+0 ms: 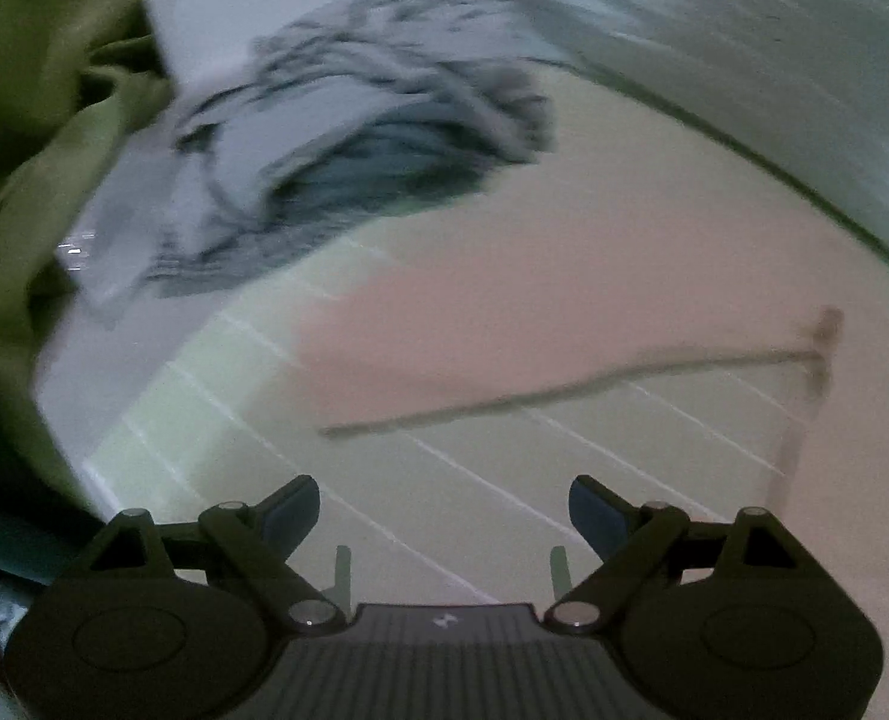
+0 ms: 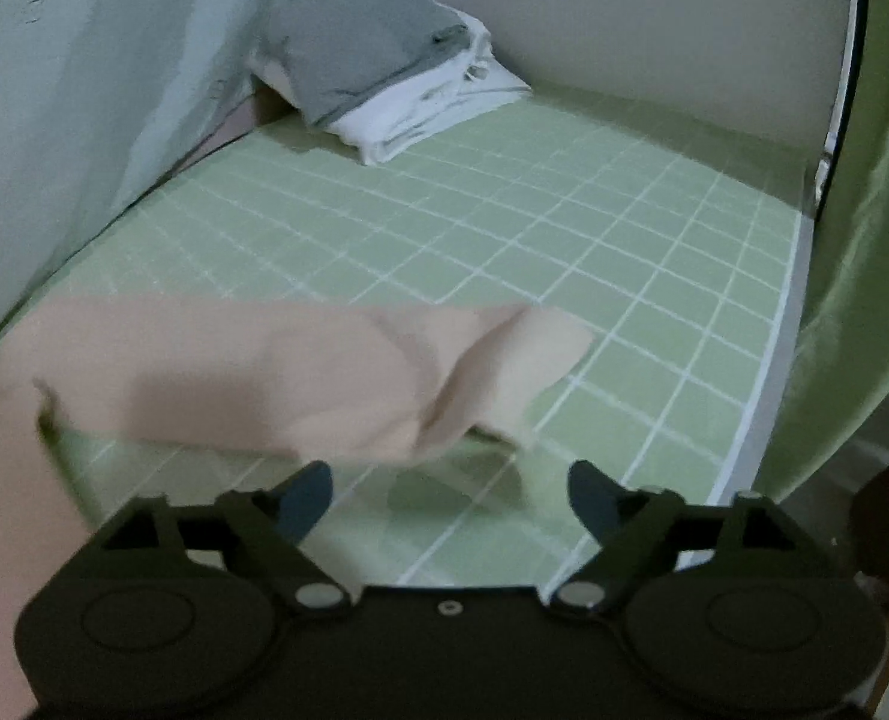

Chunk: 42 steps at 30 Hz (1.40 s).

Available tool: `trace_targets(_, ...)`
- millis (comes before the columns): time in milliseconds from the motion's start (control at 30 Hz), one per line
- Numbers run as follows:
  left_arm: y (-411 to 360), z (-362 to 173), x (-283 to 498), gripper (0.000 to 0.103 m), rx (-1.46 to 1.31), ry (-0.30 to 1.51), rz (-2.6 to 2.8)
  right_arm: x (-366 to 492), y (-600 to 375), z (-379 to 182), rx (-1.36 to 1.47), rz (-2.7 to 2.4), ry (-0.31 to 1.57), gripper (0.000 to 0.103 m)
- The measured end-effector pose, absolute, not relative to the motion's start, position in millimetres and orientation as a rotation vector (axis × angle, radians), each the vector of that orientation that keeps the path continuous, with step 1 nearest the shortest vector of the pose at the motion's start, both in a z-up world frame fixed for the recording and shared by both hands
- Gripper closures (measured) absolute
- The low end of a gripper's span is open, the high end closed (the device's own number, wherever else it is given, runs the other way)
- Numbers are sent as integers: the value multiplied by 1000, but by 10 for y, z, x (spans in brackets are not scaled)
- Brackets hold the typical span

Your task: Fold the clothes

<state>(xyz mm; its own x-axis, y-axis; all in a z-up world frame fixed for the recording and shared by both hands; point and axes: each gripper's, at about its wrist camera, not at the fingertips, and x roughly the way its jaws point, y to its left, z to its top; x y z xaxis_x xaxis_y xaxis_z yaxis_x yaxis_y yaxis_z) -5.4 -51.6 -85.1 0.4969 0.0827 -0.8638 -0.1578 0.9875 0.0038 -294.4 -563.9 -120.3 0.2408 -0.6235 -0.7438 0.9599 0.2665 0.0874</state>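
Observation:
A pale pink garment lies spread on the green checked bed sheet, one corner folded over at its right end. In the left wrist view the same pink cloth fills the middle, blurred, with a thin dark edge line across it. My left gripper hangs above the cloth, jaws wide apart and nothing between them. My right gripper is open too, just in front of the garment's near edge, empty. A crumpled grey-blue and white pile of clothes lies beyond the left gripper.
A folded grey garment rests on a white one at the far corner of the bed. A pale wall runs along the left. A green curtain hangs at the bed's right edge and shows again as green fabric.

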Motion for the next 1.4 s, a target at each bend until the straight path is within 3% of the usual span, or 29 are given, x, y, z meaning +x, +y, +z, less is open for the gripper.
trace_targets(67, -326, -882, 63, 11, -103, 1046, 158, -2853, -5435, -1180, 565, -1172, 668, 6)
trace_targets(100, -238, -903, 120, 11, -116, 1050, 158, -2791, -5335, -1180, 541, -1164, 681, 0)
trace_targets(600, 24, -1221, 668, 10, -84, 1100, 18, -2143, -4252, -1251, 410, -967, 809, 0)
trace_targets(700, -4, -1246, 689, 13, -72, 1099, 0, -2126, -4188, -1262, 411, -975, 822, 0)
trace_targets(767, -22, -1263, 702, 28, -64, 1098, -12, -2122, -4158, -1265, 411, -980, 826, 0)
trace_targets(800, -32, -1271, 708, 30, -60, 1098, -18, -2124, -4144, -1263, 409, -982, 828, 0)
trace_targets(867, -76, -1256, 688, 60, -23, 1070, -16, -2099, -4151, -1267, 401, -983, 834, 0)
trace_targets(900, -84, -1242, 681, 69, -26, 1061, -26, -2083, -4160, -1268, 397, -980, 836, 0)
trace_targets(933, -77, -1235, 685, 94, -57, 1064, -42, -2072, -4169, -1269, 393, -976, 840, 0)
trace_targets(967, -68, -1230, 690, 98, -92, 1068, -59, -2065, -4178, -1271, 389, -971, 843, 0)
trace_targets(1167, -331, -1060, 635, 99, -89, 1004, -96, -2082, -4262, -1260, 364, -946, 853, 0)
trace_targets(1400, -1325, -641, 493, 99, -58, 901, -268, -2188, -4681, -1294, 377, -926, 856, 0)
